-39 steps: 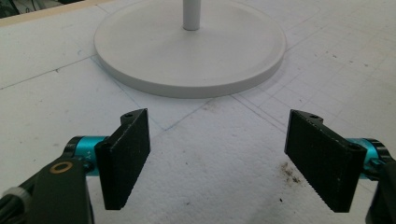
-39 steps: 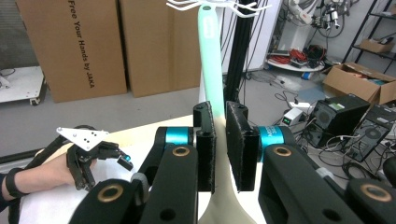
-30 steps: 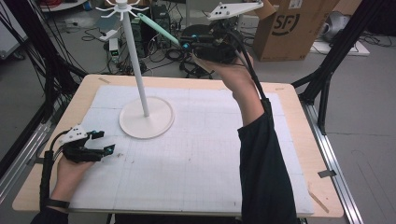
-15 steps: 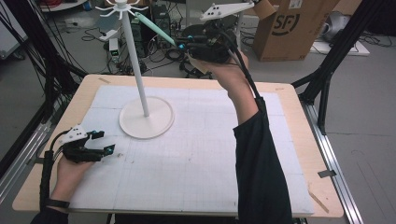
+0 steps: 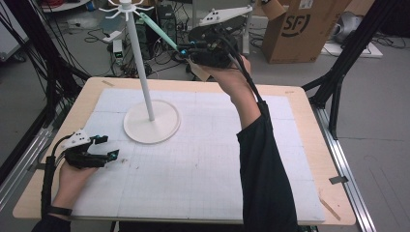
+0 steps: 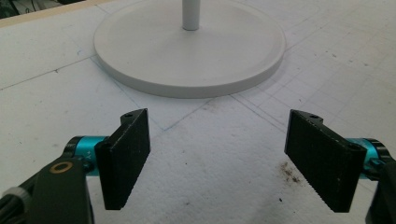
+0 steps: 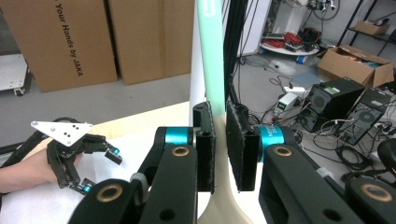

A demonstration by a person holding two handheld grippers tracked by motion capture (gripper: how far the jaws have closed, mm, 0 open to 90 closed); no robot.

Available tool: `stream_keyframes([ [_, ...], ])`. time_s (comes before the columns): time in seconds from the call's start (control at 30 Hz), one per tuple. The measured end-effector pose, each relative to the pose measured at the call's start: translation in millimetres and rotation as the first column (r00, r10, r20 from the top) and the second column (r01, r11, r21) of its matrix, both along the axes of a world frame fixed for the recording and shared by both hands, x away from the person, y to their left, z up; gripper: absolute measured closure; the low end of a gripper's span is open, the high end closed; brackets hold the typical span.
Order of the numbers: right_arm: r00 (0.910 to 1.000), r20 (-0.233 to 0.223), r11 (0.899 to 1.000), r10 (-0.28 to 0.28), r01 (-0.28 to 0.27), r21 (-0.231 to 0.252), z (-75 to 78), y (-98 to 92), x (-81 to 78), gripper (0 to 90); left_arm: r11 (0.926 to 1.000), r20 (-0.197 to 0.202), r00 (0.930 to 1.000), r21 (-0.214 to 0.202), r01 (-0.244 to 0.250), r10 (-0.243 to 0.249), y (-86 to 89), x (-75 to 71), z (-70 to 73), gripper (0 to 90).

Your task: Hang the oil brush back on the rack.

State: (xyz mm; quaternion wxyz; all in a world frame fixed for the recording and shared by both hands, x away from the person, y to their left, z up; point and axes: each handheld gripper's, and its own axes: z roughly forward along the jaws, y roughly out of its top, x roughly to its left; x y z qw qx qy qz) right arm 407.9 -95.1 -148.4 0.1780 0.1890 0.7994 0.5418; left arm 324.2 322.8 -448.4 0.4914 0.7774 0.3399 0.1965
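A: Nearest us, our left gripper (image 5: 104, 147) rests low on the worktop (image 5: 290, 104), on the white gridded mat (image 5: 203, 159), its jaws spread wide with nothing between them. In the left gripper view the round base (image 6: 189, 51) of the white stand (image 5: 140, 63) lies just ahead of those jaws.

B: And farther off, our right gripper (image 5: 186, 50) is raised above the far edge of the worktop. Its jaws are pressed shut on the mint-green strip (image 5: 159, 30); in the right gripper view we see the strip (image 7: 212, 60) pinched between the two pads.

A: So how far along would we judge ourselves?

B: The pick-up is done, since the strip is off the worktop and in our grip. What is left, as we read it, is getting its far end onto one of the hooks (image 5: 113, 10) at the top of the stand, then letting go. We cannot tell whether the tip already touches a hook.

A: Which way does it point?

B: Its long axis runs straight out from the right jaws, slanting up and leftward in the high view toward the stand's crown. In the right gripper view it rises nearly vertically, beside the stand's pole.
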Motion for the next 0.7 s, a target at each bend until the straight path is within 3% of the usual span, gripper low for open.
stream_keyframes([
  [0.07, 1.0, -0.005, 1.0, 0.004, -0.004, -0.011, -1.3, 1.1, -0.3, 78.3, 1.0, 0.001, 1.0, 0.001, 0.001, -0.001, 0.1, 0.0, 0.1, 23.0],
  [0.17, 0.9998, 0.017, 1.0, 0.008, -0.008, -0.001, -3.7, -3.6, -3.1, 63.0, 1.0, 0.002, 1.0, 0.0, 0.0, 0.0, 0.0, 0.1, -0.1, 23.0],
  [0.3, 0.9999, 0.011, 1.0, 0.001, -0.001, -0.014, -23.0, -27.9, -9.6, 44.3, 1.0, 0.001, 1.0, 0.001, 0.001, -0.001, 0.2, 0.0, 0.1, 22.9],
  [0.33, 0.9999, 0.011, 1.0, 0.001, -0.001, -0.014, -23.0, -27.9, -9.6, 44.3, 1.0, 0.0, 1.0, 0.002, 0.001, -0.001, 0.2, 0.0, 0.2, 22.9],
  [0.4, 1.0, -0.007, 1.0, 0.002, -0.003, -0.016, -37.7, -41.1, -14.2, 39.9, 1.0, 0.0, 1.0, -0.002, 0.001, -0.001, 0.3, 0.1, 0.1, 22.9],
  [0.43, 0.9997, -0.025, 1.0, -0.004, 0.004, -0.018, -55.8, -56.4, -18.9, 37.7, 1.0, 0.001, 1.0, -0.002, 0.002, -0.002, 0.4, 0.1, 0.1, 22.8],
  [0.47, 0.9997, -0.025, 1.0, -0.004, 0.004, -0.018, -55.8, -56.4, -18.9, 37.7, 1.0, 0.001, 1.0, -0.002, 0.002, -0.002, 0.4, 0.1, 0.1, 22.8],
  [0.5, 0.9992, -0.04, 1.0, -0.004, 0.004, -0.015, -65.8, -64.6, -21.5, 37.7, 1.0, 0.001, 1.0, -0.001, 0.0, 0.0, 0.2, 0.1, 0.1, 22.8],
  [0.57, 0.9966, -0.078, 0.999, -0.028, 0.025, -0.031, -98.6, -91.1, -29.8, 37.6, 1.0, 0.001, 1.0, 0.001, 0.0, 0.0, 0.3, 0.1, 0.1, 22.7],
  [0.6, 0.9966, -0.078, 0.999, -0.028, 0.025, -0.031, -98.6, -91.1, -29.8, 37.6, 1.0, 0.001, 1.0, 0.001, 0.0, 0.0, 0.3, 0.0, 0.2, 22.7],
  [0.63, 0.9938, -0.102, 0.999, -0.045, 0.043, -0.025, -120.6, -110.0, -34.2, 37.5, 1.0, 0.002, 1.0, 0.002, -0.001, 0.001, 0.4, 0.0, 0.2, 22.6],
  [0.67, 0.9938, -0.102, 0.999, -0.045, 0.043, -0.025, -120.6, -110.0, -34.2, 37.5, 1.0, 0.002, 1.0, 0.002, 0.0, 0.0, 0.4, 0.1, 0.2, 22.6],
  [0.7, 0.9916, -0.12, 0.999, -0.049, 0.048, -0.013, -131.2, -119.1, -36.7, 37.5, 1.0, 0.002, 1.0, 0.001, -0.001, 0.001, 0.4, 0.1, 0.2, 22.6],
])
